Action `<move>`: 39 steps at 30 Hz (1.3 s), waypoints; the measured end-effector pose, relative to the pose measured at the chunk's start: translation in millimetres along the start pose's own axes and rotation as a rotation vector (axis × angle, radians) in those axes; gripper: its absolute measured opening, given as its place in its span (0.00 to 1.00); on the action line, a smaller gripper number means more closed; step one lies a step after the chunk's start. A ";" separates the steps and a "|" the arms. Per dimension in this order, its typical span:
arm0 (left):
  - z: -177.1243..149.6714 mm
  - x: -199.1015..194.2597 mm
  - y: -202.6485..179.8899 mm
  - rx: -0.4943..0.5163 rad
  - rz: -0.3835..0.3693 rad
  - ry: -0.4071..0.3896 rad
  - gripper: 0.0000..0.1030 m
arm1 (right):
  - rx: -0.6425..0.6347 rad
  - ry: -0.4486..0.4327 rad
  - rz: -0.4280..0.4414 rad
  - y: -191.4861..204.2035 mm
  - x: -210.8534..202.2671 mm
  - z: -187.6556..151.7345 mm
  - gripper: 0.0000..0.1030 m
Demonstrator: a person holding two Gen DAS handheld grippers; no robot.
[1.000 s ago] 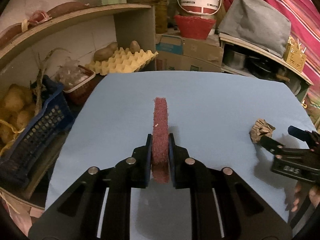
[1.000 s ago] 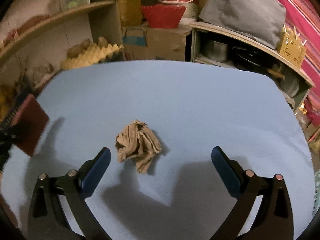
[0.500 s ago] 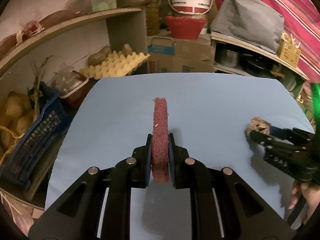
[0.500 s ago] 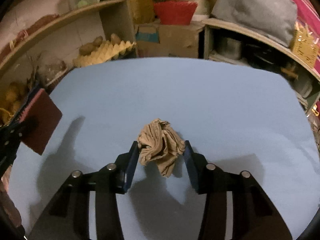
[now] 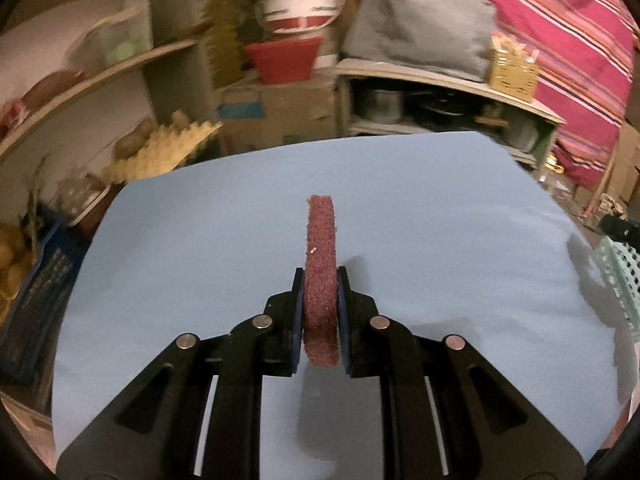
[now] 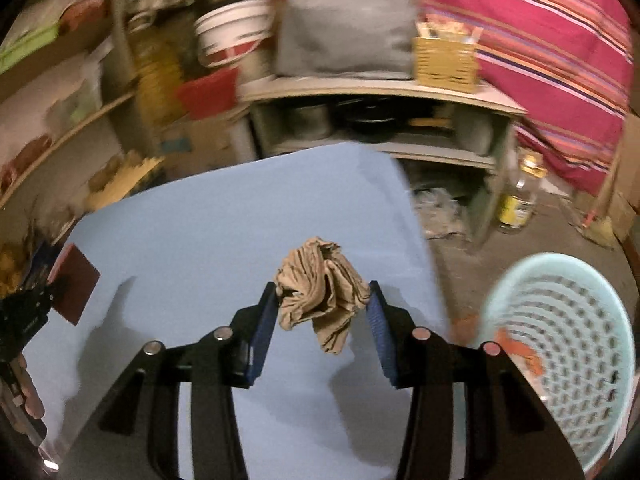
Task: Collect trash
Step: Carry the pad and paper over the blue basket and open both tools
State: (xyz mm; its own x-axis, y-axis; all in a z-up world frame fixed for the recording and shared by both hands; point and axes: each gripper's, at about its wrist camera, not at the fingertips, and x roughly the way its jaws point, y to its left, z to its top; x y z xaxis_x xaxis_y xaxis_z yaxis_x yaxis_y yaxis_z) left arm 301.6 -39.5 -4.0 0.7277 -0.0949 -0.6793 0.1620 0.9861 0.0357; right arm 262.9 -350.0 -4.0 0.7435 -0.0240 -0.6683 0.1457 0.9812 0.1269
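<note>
Shelves (image 6: 120, 104) and bucket (image 6: 230, 32): motion-blurred, contents unreadable; basket (image 6: 560, 344): cut by right edge in both wrist views, orange item inside indistinct; scouring pad (image 5: 320, 280): lower faces hidden between pads (image 5: 295, 320)

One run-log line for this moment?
left tongs: shut on maroon scouring pad | right tongs: shut on crumpled brown paper

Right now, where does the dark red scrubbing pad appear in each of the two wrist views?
Left wrist view: the dark red scrubbing pad stands edge-on at centre, clamped between the left tongs.
Right wrist view: the pad shows at the far left edge as a flat dark red square.
Shared landmark: the white bucket on the shelves behind the blue table.
</note>
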 end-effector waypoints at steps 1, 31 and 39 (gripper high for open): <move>0.9 -2.5 -12.3 0.008 -0.007 -0.007 0.13 | 0.012 -0.004 -0.009 -12.8 -4.6 -0.5 0.43; 9.4 -39.8 -382.6 0.222 -0.418 -0.035 0.13 | 0.252 -0.046 -0.138 -251.7 -73.9 -47.8 0.43; 10.5 -47.1 -398.0 0.234 -0.402 -0.061 0.64 | 0.281 -0.036 -0.125 -263.8 -67.7 -50.3 0.44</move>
State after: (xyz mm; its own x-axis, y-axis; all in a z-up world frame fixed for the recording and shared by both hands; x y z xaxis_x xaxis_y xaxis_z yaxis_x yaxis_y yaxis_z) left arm 209.9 -429.0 21.5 0.6134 -0.4775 -0.6290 0.5799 0.8130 -0.0517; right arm 141.3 -597.5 -29.1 0.7302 -0.1526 -0.6660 0.4085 0.8788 0.2466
